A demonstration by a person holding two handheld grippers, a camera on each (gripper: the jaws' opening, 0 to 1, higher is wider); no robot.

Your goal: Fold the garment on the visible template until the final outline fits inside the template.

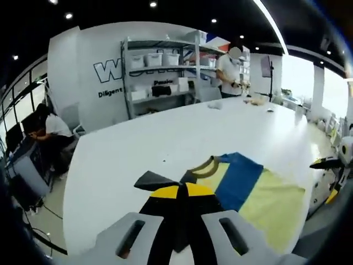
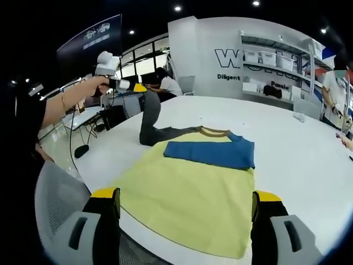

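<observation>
In the left gripper view, the left gripper [image 1: 182, 190] is clenched on the grey sleeve [image 1: 156, 180] of the yellow shirt [image 1: 265, 207], which lies on the white table [image 1: 138, 149]. In the right gripper view, the right gripper [image 2: 186, 200] hangs released above the shirt's hem; the blue sleeve [image 2: 209, 152] is folded across the chest, and the grey sleeve is lifted off the table.

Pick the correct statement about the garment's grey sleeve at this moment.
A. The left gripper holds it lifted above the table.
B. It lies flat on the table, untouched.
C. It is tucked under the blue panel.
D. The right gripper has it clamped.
A: in the right gripper view the left gripper is shut on the grey sleeve, which hangs from it down to the yellow shirt, while the right gripper stands open.
</observation>
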